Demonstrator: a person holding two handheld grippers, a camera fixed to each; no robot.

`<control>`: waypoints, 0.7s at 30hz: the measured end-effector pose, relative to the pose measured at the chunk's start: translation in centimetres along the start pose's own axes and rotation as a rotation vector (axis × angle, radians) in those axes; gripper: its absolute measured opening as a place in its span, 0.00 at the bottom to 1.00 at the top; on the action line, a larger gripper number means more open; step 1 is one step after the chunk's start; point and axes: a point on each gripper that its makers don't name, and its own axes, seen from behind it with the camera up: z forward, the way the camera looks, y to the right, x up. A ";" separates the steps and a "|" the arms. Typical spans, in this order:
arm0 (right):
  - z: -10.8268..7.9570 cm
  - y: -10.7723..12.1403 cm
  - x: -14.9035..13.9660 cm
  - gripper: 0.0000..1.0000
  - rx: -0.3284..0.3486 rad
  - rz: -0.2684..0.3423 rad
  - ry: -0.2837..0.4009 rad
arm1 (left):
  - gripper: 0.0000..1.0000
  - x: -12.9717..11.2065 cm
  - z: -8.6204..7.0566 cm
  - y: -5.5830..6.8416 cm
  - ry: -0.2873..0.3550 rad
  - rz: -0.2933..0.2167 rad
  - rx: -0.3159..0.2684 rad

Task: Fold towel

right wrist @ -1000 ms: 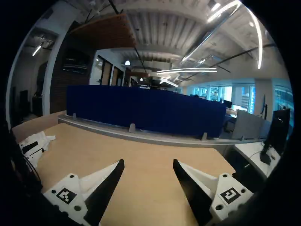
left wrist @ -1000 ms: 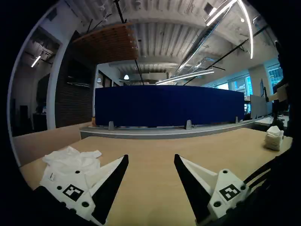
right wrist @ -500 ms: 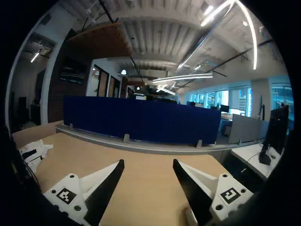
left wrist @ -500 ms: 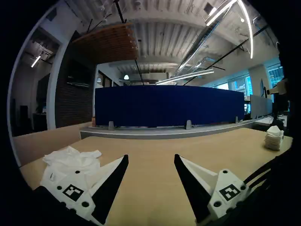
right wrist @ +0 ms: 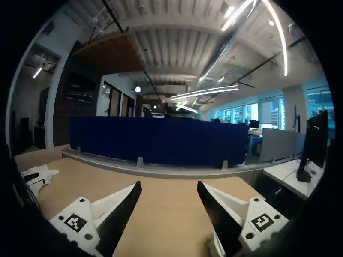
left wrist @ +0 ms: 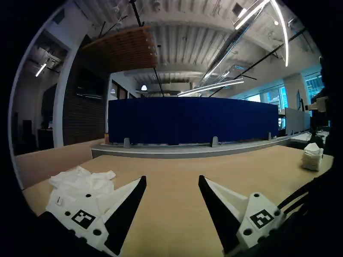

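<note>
- While left tongs [left wrist: 172, 178] and right tongs [right wrist: 168, 183] gape wide, empty, the crumpled towel [left wrist: 81, 179] lies beside the left tongs.
- Pinching its bunched middle, not a corner, could spoil the fold.

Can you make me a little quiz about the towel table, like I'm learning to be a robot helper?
1. True or false: the left gripper is shut on the crumpled white cloth towel.
2. Pick one: what stands behind the light wooden table? A) a dark blue divider wall B) a red curtain C) a green sofa
3. Fill the gap: in the left gripper view, the small stack of folded white towels sits near the table's ___ edge.

Key
1. False: its fingers are spread apart and hold nothing.
2. A
3. right
</note>
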 end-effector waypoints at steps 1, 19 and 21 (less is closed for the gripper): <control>0.0 0.1 -0.2 1.00 0.000 0.005 0.003 | 0.90 0.0 0.0 0.0 0.000 0.000 0.000; 1.2 3.1 -6.1 1.00 -0.049 0.099 -0.003 | 0.90 -0.1 0.0 0.0 0.000 0.000 0.000; 1.1 3.4 -7.0 1.00 -0.053 0.095 -0.007 | 0.90 -0.1 0.0 0.0 0.000 0.000 0.000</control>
